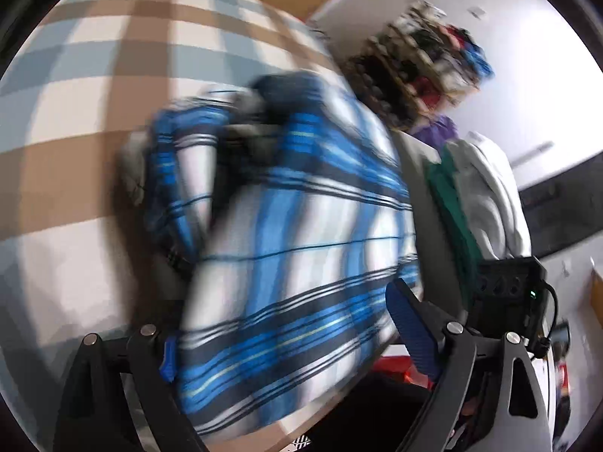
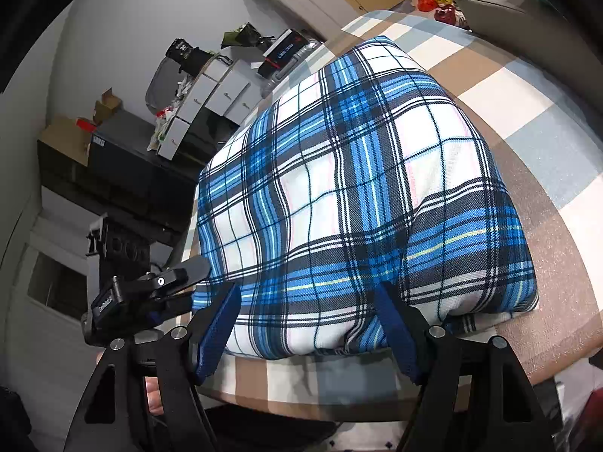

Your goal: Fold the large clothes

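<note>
Right wrist: folded plaid garment (image 2: 354, 188), seemingly lengthwise away.

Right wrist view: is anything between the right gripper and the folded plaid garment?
Nothing visible. The right gripper stands open at the near edge of the folded blue plaid garment, its fingers straddling that edge, on the checked bedcover.

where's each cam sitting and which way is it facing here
Left wrist: on the left gripper, tilted down, blurred, over the plaid garment; both fingers show.
Right wrist: on the right gripper, looking down across the folded plaid garment on the checked bedcover; both fingers and a bit of hand show.
Shared: the plaid garment, the checked bedcover.
</note>
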`<state>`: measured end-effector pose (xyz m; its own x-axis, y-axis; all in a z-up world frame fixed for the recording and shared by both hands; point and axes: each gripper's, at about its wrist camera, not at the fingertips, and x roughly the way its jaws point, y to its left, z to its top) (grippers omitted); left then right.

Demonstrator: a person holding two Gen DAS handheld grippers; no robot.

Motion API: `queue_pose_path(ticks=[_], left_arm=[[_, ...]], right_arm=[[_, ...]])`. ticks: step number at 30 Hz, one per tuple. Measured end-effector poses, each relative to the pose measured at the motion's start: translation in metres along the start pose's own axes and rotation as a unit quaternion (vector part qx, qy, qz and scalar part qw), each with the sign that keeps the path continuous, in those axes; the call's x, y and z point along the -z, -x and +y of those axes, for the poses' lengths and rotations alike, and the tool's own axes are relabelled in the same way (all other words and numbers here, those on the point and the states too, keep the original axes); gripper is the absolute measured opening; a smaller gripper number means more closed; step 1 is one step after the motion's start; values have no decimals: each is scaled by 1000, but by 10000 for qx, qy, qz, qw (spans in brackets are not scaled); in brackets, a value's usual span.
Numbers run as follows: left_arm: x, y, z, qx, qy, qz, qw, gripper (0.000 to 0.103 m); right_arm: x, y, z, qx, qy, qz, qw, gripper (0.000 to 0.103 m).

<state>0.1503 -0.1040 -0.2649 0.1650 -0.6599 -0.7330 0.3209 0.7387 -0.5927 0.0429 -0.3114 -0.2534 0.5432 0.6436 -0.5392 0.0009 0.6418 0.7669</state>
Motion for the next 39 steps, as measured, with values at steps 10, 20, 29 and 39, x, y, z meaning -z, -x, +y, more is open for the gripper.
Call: queue_pose_path(ticks=[10, 20, 29, 39], left_arm=[[-23, -10, 17, 647, 81, 318, 9974, 81], [-14, 65, 54, 521, 659, -453, 9954, 87], [-20, -1, 49, -304, 521, 368, 9975, 89], [-25, 3, 62, 98, 678, 515, 9963, 43]], right_arm=[[-5, 4, -12, -420, -212, 242, 9986, 78], [-53, 75, 8, 1061, 1118, -315, 9876, 100], [-99, 1, -52, 983, 439, 999, 9892, 99], [-94, -19, -60, -1138, -439, 1473, 9815, 87]])
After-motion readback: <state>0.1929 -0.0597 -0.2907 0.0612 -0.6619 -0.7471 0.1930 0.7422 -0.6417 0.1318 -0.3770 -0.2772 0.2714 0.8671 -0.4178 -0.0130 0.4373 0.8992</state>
